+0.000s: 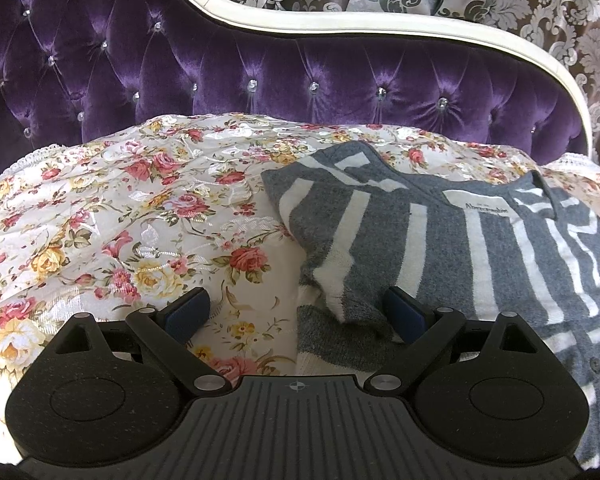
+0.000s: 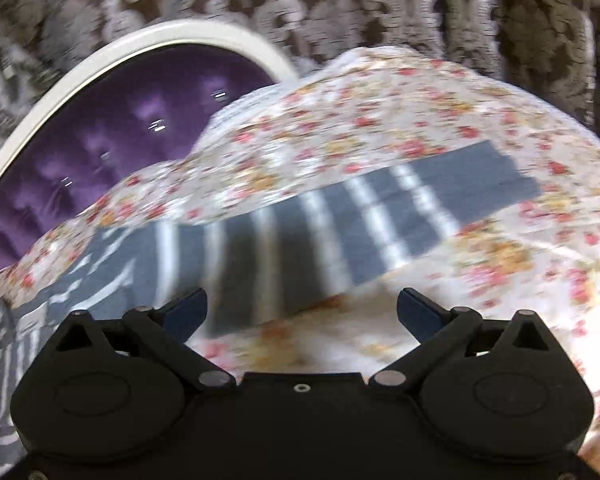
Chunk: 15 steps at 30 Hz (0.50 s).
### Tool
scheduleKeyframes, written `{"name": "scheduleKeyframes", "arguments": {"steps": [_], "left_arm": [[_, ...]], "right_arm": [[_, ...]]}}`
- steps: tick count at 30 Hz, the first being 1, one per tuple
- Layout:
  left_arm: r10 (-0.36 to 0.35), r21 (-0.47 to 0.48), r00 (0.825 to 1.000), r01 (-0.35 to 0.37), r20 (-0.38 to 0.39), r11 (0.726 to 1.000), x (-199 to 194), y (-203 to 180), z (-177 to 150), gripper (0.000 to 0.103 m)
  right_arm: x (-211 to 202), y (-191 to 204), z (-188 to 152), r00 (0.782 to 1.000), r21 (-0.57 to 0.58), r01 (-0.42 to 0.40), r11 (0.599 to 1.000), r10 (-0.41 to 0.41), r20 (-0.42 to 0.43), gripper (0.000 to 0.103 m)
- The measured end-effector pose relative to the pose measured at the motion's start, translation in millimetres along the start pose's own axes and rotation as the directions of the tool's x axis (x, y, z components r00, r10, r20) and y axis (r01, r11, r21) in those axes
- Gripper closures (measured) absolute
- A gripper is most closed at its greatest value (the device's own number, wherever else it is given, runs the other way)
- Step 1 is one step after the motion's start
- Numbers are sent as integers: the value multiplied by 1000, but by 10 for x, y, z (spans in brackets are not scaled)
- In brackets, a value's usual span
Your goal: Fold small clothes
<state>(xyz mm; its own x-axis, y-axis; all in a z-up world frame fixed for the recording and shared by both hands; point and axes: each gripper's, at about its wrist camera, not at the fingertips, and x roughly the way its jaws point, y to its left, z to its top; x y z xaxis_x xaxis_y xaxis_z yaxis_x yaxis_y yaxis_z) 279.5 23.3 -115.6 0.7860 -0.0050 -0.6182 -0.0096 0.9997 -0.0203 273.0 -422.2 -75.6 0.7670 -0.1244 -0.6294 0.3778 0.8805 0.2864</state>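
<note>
A grey sweater with white stripes [image 1: 452,240] lies on the floral bedspread [image 1: 120,220], its label showing near the collar. One sleeve [image 1: 332,248] is folded over toward me, its cuff lying between my fingers next to the right pad. My left gripper [image 1: 298,312] is open just above the cloth. In the blurred right wrist view the other sleeve [image 2: 340,220] stretches out flat to the right. My right gripper [image 2: 302,312] is open, hovering over the sleeve's near edge with nothing held.
A purple tufted headboard [image 1: 260,64] with a white frame rises behind the bed. Patterned damask curtains [image 1: 560,8] hang beyond it. The bedspread [image 2: 480,272] extends to the left of the sweater and to the right of the outstretched sleeve.
</note>
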Motion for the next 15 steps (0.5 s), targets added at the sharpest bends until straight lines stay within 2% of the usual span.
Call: {"name": "scheduleKeyframes", "arguments": {"steps": [4, 7, 12, 15], "left_arm": [[14, 13, 999, -13, -48, 1000, -7, -18, 104, 8], [40, -13, 996, -41, -80, 999, -51, -26, 200, 12], [7, 21, 1000, -7, -8, 1000, -251, -195, 278, 13], [-22, 22, 1000, 22, -5, 1000, -236, -276, 302, 13]], "right_arm": [[0, -309, 70, 1000, 52, 1, 999, -1, -4, 2], [11, -499, 126, 1000, 79, -1, 997, 0, 6, 2], [81, -791, 213, 999, 123, 4, 992, -8, 35, 2], [125, -934, 269, 998, 135, 20, 991, -28, 57, 2]]}}
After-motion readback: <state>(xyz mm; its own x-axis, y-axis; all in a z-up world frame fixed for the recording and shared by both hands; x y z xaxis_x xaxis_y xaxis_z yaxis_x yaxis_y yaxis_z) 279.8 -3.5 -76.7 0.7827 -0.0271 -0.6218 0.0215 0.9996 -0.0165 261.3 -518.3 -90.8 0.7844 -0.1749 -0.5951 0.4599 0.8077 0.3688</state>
